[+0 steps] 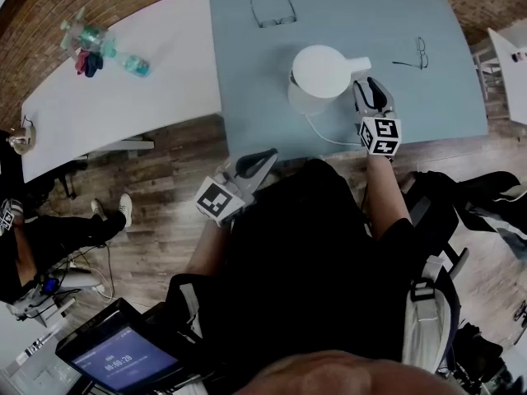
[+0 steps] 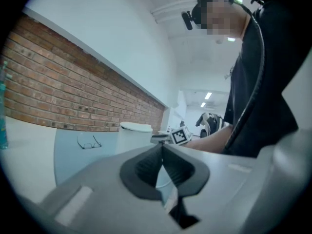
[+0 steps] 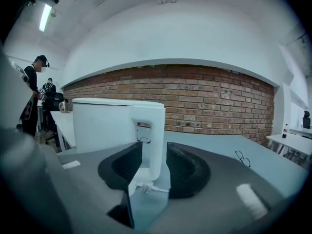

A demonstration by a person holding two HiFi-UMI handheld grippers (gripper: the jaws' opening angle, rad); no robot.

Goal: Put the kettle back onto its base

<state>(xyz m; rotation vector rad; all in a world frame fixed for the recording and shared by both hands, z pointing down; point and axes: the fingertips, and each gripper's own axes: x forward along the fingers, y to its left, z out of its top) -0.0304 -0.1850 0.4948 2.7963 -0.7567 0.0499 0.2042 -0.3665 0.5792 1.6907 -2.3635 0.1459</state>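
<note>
Kettle [image 1: 323,72] stood upright on its base [image 1: 298,104] on the desk [image 1: 263,81], straight ahead of the right gripper [image 1: 369,89]. Its jaws were spread with the handle [image 3: 151,140] between them; the pads sat just beside it without clamping, and a thin gap showed on the right. The left gripper [image 1: 262,159] hung off the desk's near edge, well apart from the kettle. Its jaws were pressed together with nothing between them. Glasses [image 3: 242,157] lay beyond the right jaws, to their right.
</note>
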